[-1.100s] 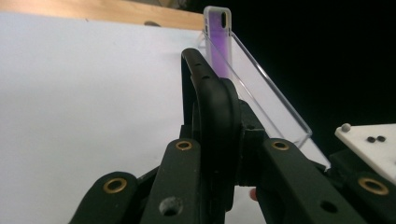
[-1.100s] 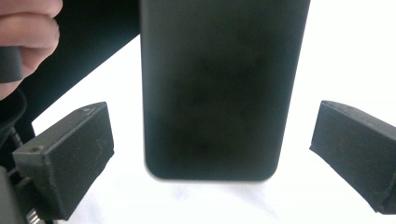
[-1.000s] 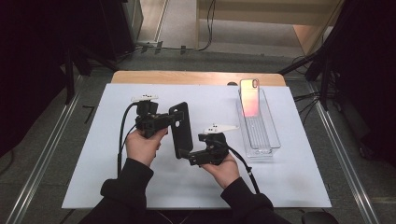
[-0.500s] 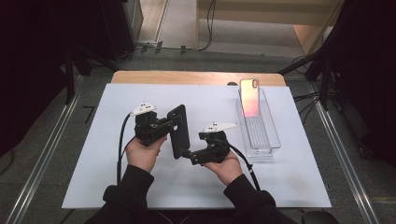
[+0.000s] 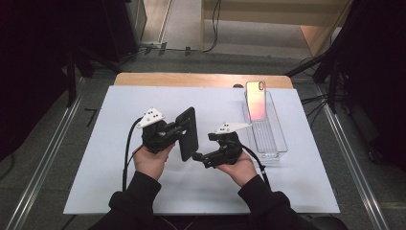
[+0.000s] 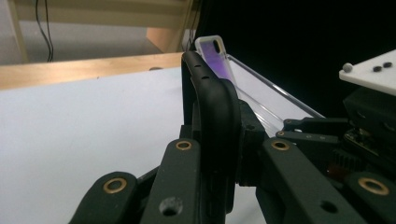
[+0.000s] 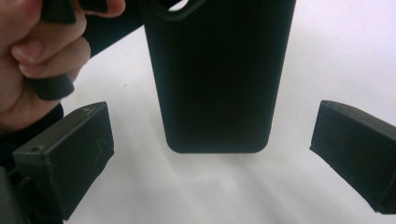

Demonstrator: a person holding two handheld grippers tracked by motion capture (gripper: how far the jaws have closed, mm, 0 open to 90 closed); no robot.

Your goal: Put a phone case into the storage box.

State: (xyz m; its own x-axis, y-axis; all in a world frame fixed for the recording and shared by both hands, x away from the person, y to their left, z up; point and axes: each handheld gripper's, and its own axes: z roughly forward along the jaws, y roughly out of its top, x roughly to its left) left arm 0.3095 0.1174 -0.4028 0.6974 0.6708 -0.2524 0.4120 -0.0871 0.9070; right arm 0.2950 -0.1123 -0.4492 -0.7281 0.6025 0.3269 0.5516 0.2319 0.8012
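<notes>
Left tongs (image 5: 178, 130) clamp black case (image 5: 187, 133), shifted nearer; right tongs (image 5: 197, 156) wide.

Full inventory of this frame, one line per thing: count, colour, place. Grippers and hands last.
phone case: 1, black, held upright above the mat's middle, clamped at one edge.
phone: 1, pink-orange sheen, leaning at the far end of the clear tray.
clear tray: 1, transparent, right part of the mat, lengthwise away from the person.
mat: 1, white, covering most of the table.
table: 1, wood, strip visible beyond the mat.
left gripper: 1, black, shut on the phone case.
right gripper: 1, black, jaws open either side of the case's lower end, not touching.
hands: 2, dark sleeves, from the near edge.
</notes>
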